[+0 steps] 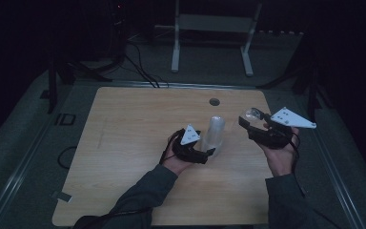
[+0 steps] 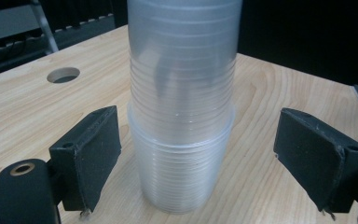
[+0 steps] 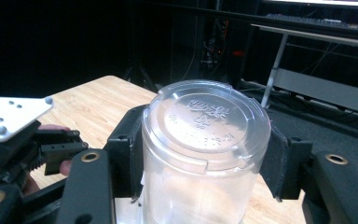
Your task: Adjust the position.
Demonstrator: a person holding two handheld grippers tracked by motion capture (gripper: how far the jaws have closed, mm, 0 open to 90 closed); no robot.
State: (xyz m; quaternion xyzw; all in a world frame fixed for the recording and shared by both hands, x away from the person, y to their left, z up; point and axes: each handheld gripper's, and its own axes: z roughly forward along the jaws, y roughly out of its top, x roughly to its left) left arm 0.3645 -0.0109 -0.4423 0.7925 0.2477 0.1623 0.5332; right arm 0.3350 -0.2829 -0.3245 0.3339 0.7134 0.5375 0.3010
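Left hand-held gripper (image 2: 186, 163): jaws apart, flanking cup stack (image 2: 182, 107), not touching.
Right hand-held gripper (image 3: 200, 154): clamped on single cup (image 3: 205, 154), base outward, raised off table (image 1: 124, 143).
Handling: likely light, thin, slippery, crushable; gripped best mid-wall, gently.

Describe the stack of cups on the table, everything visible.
The stack of cups is clear ribbed plastic, cups nested upside down into a tall column with rims low. It stands upright on the wooden table, right of centre. The left claw is open, one jaw on each side of its base, not touching it.
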